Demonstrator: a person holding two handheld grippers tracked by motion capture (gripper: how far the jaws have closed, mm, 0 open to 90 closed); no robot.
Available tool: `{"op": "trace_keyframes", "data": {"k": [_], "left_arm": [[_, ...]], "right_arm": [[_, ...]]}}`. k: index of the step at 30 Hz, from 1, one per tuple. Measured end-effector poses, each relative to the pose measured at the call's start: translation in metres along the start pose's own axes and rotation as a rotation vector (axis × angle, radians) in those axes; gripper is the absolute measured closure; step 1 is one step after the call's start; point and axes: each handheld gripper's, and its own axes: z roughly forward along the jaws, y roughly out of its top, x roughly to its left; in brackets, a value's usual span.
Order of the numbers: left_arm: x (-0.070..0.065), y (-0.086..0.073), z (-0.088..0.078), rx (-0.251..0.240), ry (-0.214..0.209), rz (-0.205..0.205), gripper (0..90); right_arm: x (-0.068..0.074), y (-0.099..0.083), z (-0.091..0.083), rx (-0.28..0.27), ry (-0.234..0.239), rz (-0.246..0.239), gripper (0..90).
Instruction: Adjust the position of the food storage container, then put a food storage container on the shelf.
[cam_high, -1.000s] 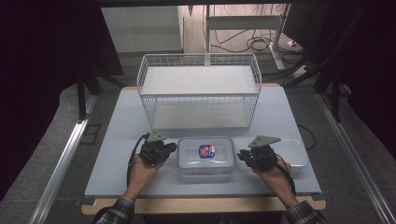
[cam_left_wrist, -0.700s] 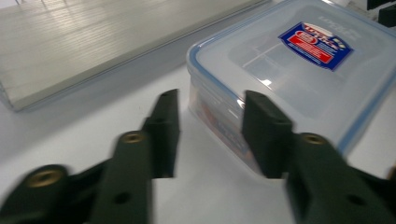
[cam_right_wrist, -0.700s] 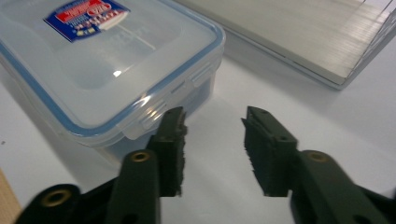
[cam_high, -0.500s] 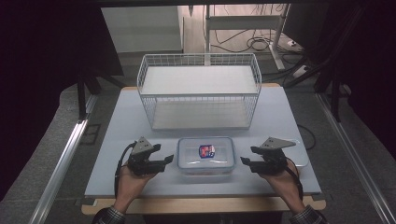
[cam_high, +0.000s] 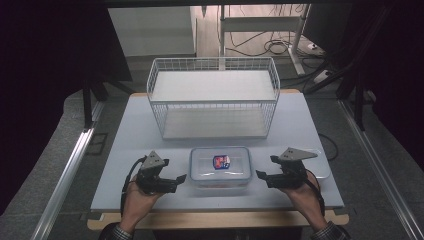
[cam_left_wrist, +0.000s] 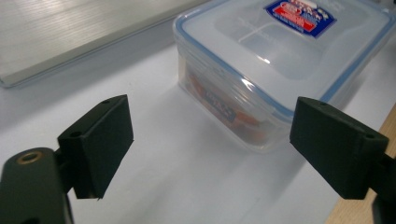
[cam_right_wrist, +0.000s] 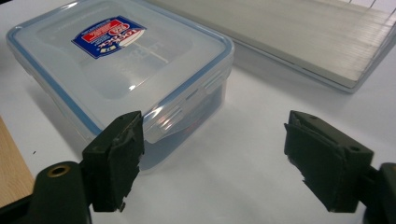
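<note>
Open tool (cam_right_wrist: 212, 158) beside lidded container (cam_right_wrist: 126, 60)

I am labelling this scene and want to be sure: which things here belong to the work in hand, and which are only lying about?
In the work:
- clear lidded container between both hands
- left gripper, jaws just opened, nothing between them
- right gripper, likewise

Lying about:
- white wire basket behind
- clear tray beside the right hand

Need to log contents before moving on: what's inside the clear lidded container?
Through the container wall shows something orange-red with printed lettering, lying at the bottom. The lid and its label cover the rest; what it is cannot be told.
</note>
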Motion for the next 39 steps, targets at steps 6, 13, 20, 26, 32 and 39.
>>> {"op": "trace_keyframes", "data": {"k": [6,13,20,26,32,39], "left_arm": [[-0.001,0.000,0.004,0.005,0.052,0.040,5.7],[0.003,-0.001,0.014,0.028,0.024,0.040,0.6],[0.004,0.008,0.014,0.054,-0.018,-0.007,0.5],[0.003,0.021,0.017,0.055,-0.095,-0.029,1.7],[0.001,0.030,0.035,0.099,-0.137,-0.005,5.5],[0.012,0.037,0.056,0.136,-0.230,-0.061,4.4]], "right_arm": [[0.003,0.000,0.004,0.019,0.014,-0.021,12.4],[0.007,0.005,0.009,0.034,0.028,-0.021,4.5],[0.014,0.017,0.011,0.056,0.065,-0.026,0.8],[0.013,0.025,0.015,0.103,0.135,0.026,5.7],[0.008,0.027,0.026,0.145,0.157,0.067,8.6],[0.001,0.037,0.052,0.185,0.191,0.102,9.4]]}}
